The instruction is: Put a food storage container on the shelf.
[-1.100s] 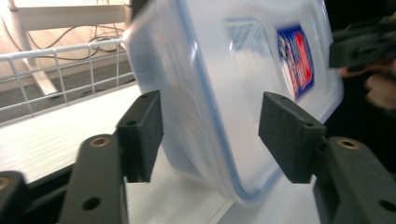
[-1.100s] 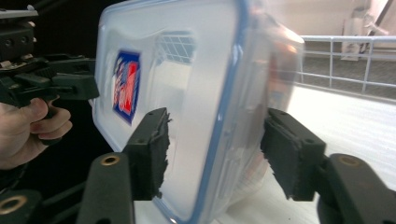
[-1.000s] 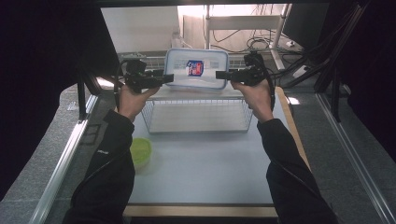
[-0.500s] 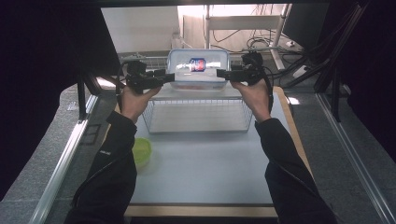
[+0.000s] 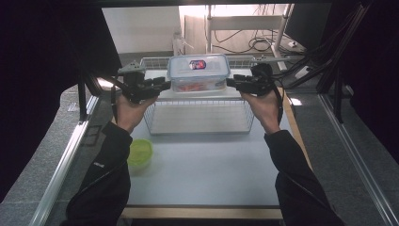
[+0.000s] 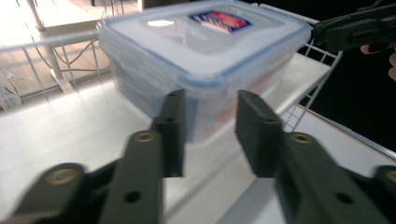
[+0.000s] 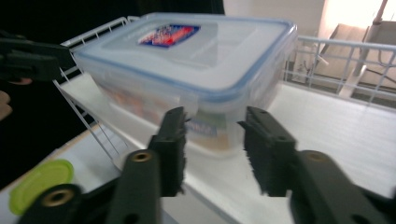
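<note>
We see the clear rectangular plastic container with a blue-edged lid [image 5: 199, 73] in the upper middle of the high view, resting on the white wire basket [image 5: 197, 117]. Our left gripper [image 5: 165, 84] sits at its left end and our right gripper [image 5: 229, 83] at its right end. Both jaws have just been closing, now narrow, gapped and holding nothing.

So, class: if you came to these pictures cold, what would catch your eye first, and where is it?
First, the clear lidded food container with a red-and-blue label, sitting on a white wire basket at the far side of the table. Next, the left gripper and right gripper, flanking the container at either end, jaws apart and just closing. Last, a green lid near the left sleeve.
</note>
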### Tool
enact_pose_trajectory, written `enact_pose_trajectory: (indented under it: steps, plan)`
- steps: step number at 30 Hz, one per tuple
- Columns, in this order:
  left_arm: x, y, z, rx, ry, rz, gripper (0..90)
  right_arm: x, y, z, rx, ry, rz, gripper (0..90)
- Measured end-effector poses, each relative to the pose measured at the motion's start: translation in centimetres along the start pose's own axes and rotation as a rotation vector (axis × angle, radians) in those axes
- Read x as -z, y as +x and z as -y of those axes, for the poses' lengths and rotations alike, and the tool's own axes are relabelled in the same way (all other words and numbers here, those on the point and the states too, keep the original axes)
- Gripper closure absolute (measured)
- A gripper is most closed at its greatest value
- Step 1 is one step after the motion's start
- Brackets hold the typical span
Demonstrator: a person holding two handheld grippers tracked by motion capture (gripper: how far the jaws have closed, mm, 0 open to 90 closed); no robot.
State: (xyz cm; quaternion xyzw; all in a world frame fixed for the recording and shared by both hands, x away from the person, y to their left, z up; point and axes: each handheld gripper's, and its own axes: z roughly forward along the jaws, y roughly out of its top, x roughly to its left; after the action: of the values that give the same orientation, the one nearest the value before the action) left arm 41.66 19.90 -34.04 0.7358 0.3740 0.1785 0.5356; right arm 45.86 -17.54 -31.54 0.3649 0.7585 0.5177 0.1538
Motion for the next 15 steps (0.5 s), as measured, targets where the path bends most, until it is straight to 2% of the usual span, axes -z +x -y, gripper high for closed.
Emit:
enact_pose_trajectory:
  steps: [1,3,6,8,12,15]
  plan:
    - [0.0,-0.1,0.2,-0.001,0.005,0.009,70.4,0.1,0.2,0.4,0.011,0.008,0.008,70.8]
    - [-0.5,-0.3,0.4,-0.007,0.024,0.03,78.4,-0.2,0.4,0.9,0.02,0.02,0.0,79.5]
    - [-1.8,-0.5,0.2,-0.004,0.052,0.036,85.3,-1.4,0.7,1.4,0.024,0.041,-0.017,87.3]
    - [-2.7,-0.5,0.1,-0.017,0.074,0.008,86.2,-2.2,0.9,1.3,0.025,0.057,-0.023,89.8]
    - [-3.4,-0.3,0.0,-0.017,0.076,-0.031,87.2,-2.9,1.0,1.1,0.048,0.056,0.016,90.0]
    - [-3.9,0.0,0.1,-0.019,0.088,-0.02,87.1,-3.1,0.8,0.9,0.036,0.051,0.018,90.0]
